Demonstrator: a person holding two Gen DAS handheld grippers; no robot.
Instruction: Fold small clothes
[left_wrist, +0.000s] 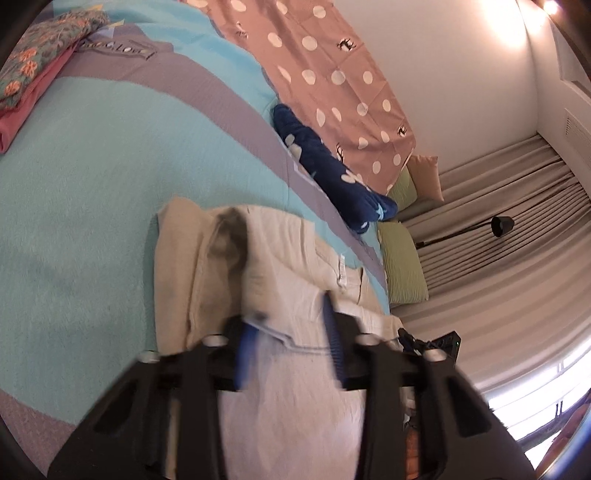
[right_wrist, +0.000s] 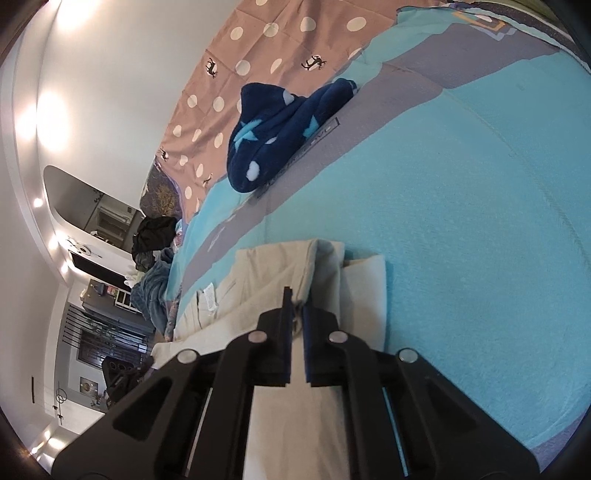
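Cream garment (left_wrist: 280, 266) lies partly folded on the turquoise bedspread (left_wrist: 92, 206), near a navy fleece (left_wrist: 332, 173). In the left wrist view, the left gripper (left_wrist: 291, 332) stands spread wide, cloth between its blue pads but not pinched. In the right wrist view, the right gripper (right_wrist: 297, 314) is nearly closed, pinching a fold of the cream garment (right_wrist: 258, 280) on the bedspread (right_wrist: 461, 221).

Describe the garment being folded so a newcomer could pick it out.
Start at the turquoise bedspread. On it, right in front of both tools, lies the cream garment, partly folded. Unlike the fluffy navy star-print piece farther back, it is plain, pale and flat.
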